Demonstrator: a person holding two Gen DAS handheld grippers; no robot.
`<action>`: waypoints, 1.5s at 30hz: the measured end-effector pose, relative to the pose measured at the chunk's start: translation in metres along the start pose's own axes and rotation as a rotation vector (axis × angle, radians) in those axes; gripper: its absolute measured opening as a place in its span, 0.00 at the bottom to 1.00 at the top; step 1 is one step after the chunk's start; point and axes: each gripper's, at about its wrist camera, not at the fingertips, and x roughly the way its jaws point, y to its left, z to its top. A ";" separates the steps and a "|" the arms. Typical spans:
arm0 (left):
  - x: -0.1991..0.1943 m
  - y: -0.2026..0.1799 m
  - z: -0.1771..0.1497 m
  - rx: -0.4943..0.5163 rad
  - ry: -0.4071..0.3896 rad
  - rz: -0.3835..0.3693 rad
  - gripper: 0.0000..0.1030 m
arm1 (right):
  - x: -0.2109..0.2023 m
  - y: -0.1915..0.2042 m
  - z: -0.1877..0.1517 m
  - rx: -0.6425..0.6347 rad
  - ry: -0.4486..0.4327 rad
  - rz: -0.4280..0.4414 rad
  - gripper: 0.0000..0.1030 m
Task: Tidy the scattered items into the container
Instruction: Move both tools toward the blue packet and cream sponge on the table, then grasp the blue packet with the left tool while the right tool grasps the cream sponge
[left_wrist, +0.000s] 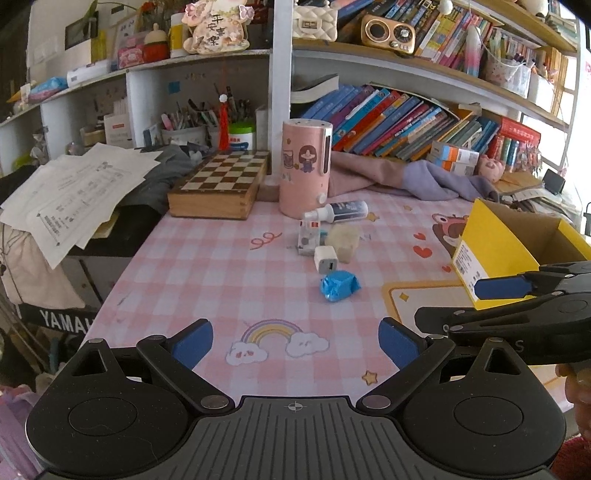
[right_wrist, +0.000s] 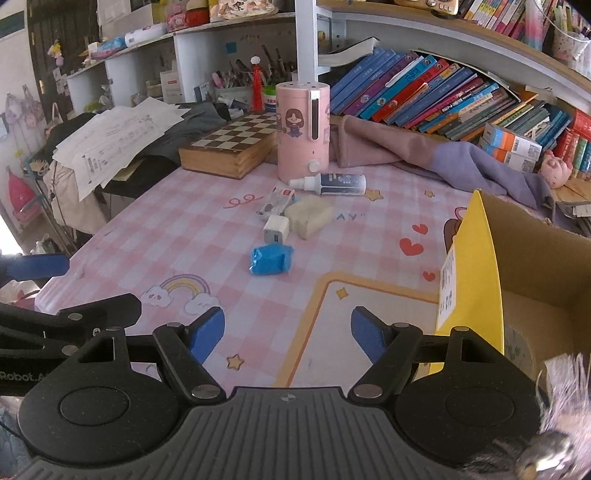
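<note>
Several small items lie in a cluster mid-table: a blue wrapped packet (left_wrist: 339, 285) (right_wrist: 271, 259), a white charger cube (left_wrist: 326, 259) (right_wrist: 275, 229), a beige sponge-like block (left_wrist: 344, 242) (right_wrist: 309, 218), a small clear box (left_wrist: 308, 236) (right_wrist: 277, 201) and a white spray bottle (left_wrist: 338, 212) (right_wrist: 330, 183). The yellow cardboard box (left_wrist: 493, 245) (right_wrist: 476, 266) stands open at the right. My left gripper (left_wrist: 295, 341) is open and empty, low over the near table. My right gripper (right_wrist: 288, 332) is open and empty too, beside the box's near corner; it enters the left wrist view from the right (left_wrist: 502, 288).
A pink cylindrical appliance (left_wrist: 304, 168) (right_wrist: 303, 131) stands behind the cluster, a wooden chessboard box (left_wrist: 221, 184) (right_wrist: 232, 146) to its left. A purple cloth (left_wrist: 424, 177) lies along the rear. Loose papers (left_wrist: 74, 192) overhang the table's left edge. Bookshelves fill the back.
</note>
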 end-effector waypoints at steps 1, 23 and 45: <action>0.002 -0.001 0.001 0.000 0.001 0.001 0.95 | 0.002 -0.001 0.002 -0.001 0.000 0.002 0.72; 0.053 -0.009 0.021 0.010 0.035 -0.012 0.94 | 0.048 -0.037 0.041 0.061 0.016 0.033 0.72; 0.129 -0.017 0.031 0.044 0.097 -0.076 0.89 | 0.112 -0.055 0.091 0.100 0.061 0.035 0.72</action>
